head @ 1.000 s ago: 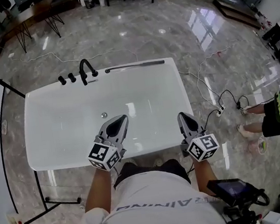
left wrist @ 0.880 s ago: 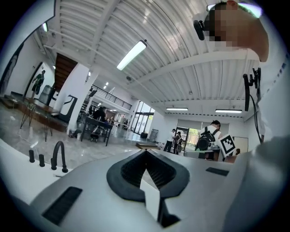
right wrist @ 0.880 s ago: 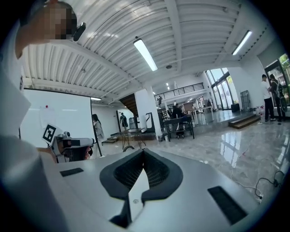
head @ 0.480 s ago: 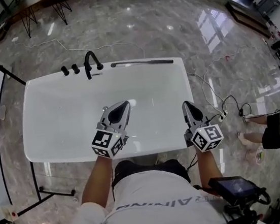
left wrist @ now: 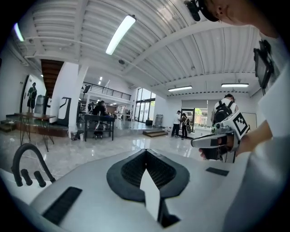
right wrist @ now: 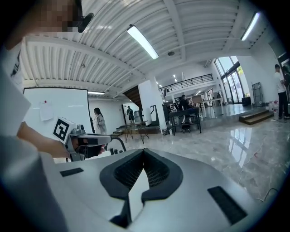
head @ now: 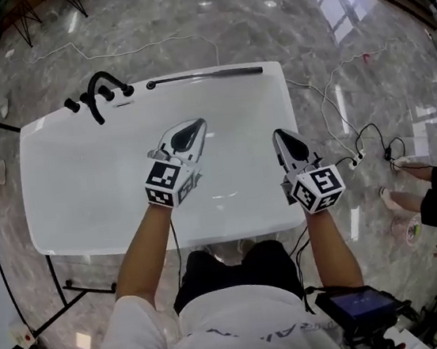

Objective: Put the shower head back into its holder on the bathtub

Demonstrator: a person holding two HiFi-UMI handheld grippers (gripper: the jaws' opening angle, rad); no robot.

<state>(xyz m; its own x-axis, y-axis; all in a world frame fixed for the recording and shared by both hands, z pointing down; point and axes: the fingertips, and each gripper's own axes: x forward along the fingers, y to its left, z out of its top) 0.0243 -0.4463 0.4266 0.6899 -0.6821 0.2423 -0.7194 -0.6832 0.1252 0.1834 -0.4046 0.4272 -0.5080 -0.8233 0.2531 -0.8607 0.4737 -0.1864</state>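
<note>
Hovering over the white bathtub [head: 32, 186] with both claws | left claw [head: 193, 125]: jaws together, nothing between them, above the tub's middle | right claw [head: 279, 134]: jaws together, empty, by the tub's right rim | shower head [head: 205, 75]: slim black wand lying along the far rim, just right of the black faucet [head: 99, 89], well apart from both claws

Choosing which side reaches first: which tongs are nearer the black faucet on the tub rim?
Left. The left tongs are over the tub, right of the faucet; the right tongs are near its right edge, farther off.
</note>
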